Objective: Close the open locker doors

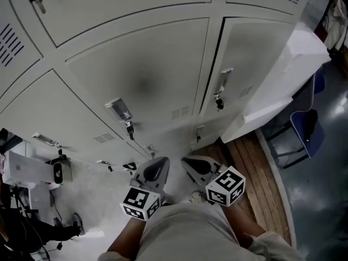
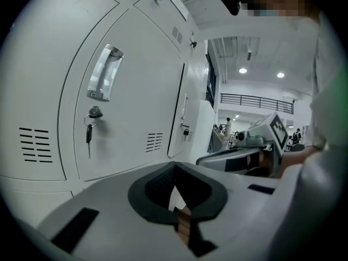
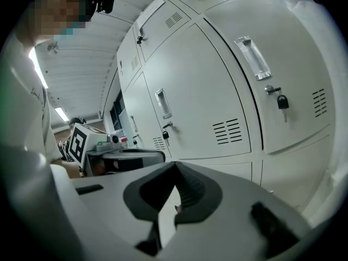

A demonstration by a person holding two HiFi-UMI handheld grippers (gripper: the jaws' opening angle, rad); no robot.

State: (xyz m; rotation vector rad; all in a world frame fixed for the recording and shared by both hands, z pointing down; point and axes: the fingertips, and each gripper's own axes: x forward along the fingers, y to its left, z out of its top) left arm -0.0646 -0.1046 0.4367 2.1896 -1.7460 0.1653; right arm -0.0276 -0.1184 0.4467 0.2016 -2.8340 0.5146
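A bank of pale grey lockers fills the head view. The middle door point(image 1: 147, 75) has a metal handle point(image 1: 119, 110) with a key point(image 1: 130, 129) hanging under it. The door to its right point(image 1: 250, 64) carries a handle and a small padlock point(image 1: 219, 103). All doors in view look shut against their frames. Both grippers are held low, close to the person's body and clear of the lockers. My left gripper point(image 1: 156, 165) point(image 2: 174, 166) is shut on nothing. My right gripper point(image 1: 191, 163) point(image 3: 175, 166) is likewise shut and empty.
A white block-shaped unit point(image 1: 296, 64) juts out at the right end of the lockers, with a blue chair point(image 1: 304, 129) beside it. A wooden floor strip point(image 1: 261, 173) runs along the base. A white device point(image 1: 30, 170) and cables stand at the left.
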